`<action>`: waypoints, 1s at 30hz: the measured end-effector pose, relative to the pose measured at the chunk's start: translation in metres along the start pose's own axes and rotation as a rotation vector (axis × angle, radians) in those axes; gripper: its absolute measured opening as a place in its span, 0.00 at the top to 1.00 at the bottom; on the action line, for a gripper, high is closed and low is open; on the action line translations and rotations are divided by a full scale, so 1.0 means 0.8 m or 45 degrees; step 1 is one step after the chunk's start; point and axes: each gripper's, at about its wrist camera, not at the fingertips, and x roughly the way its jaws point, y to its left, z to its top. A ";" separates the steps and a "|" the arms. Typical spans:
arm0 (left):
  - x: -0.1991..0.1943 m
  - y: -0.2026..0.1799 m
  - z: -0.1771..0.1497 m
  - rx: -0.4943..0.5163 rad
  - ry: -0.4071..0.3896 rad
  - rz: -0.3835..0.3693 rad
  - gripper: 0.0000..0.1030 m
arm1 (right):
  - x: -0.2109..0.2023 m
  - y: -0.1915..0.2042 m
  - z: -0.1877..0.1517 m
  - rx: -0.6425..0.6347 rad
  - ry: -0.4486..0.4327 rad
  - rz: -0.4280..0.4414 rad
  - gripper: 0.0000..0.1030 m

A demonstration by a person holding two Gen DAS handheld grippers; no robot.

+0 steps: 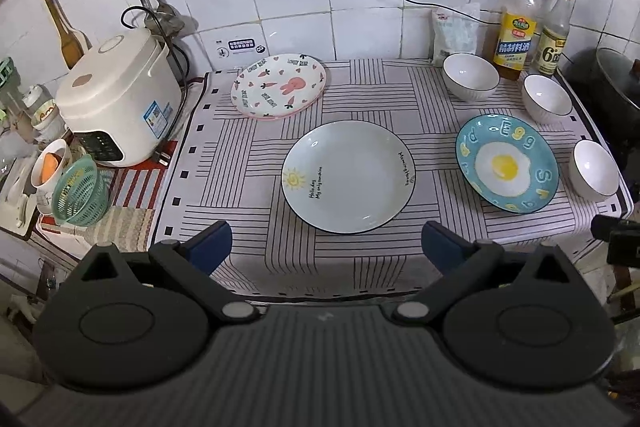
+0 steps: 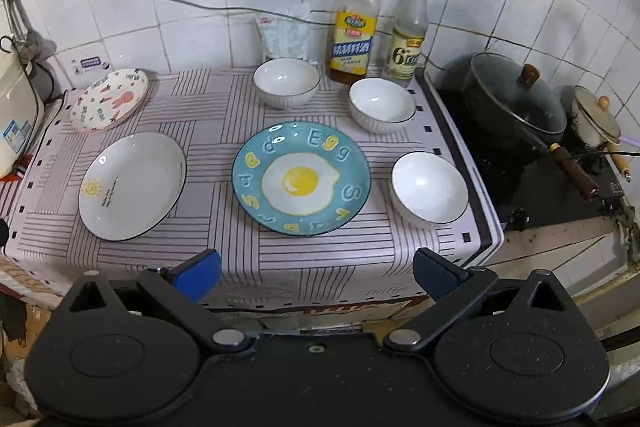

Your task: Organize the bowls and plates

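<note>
Left wrist view: nothing stacked yet, whole task left. 3 plates spread on striped cloth (image 1: 248,147): bunny plate (image 1: 279,85) far left, sun plate (image 1: 348,177) centre, egg plate (image 1: 507,163) right. 3 white bowls (image 2: 429,183) far and right, all apart, empty. Left gripper (image 1: 326,247) and right gripper (image 2: 316,275) both spread wide, holding nothing, hovering off near edge.

In the right wrist view, the rice cooker (image 2: 16,115) left of the table (image 2: 280,247) is cut off by the frame edge. Small print on the sun plate (image 2: 132,187) is unreadable. The table's front is hidden behind the right claw (image 2: 316,273).
</note>
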 end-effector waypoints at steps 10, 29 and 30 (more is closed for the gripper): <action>0.004 -0.003 0.006 0.016 0.018 0.016 0.01 | 0.001 0.006 0.002 -0.035 -0.015 -0.002 0.00; 0.000 0.004 -0.012 -0.005 0.028 -0.080 0.01 | -0.009 0.011 -0.002 -0.015 -0.060 0.000 0.00; -0.002 0.003 -0.011 -0.006 0.014 -0.080 0.01 | -0.009 0.011 -0.002 -0.014 -0.063 -0.003 0.00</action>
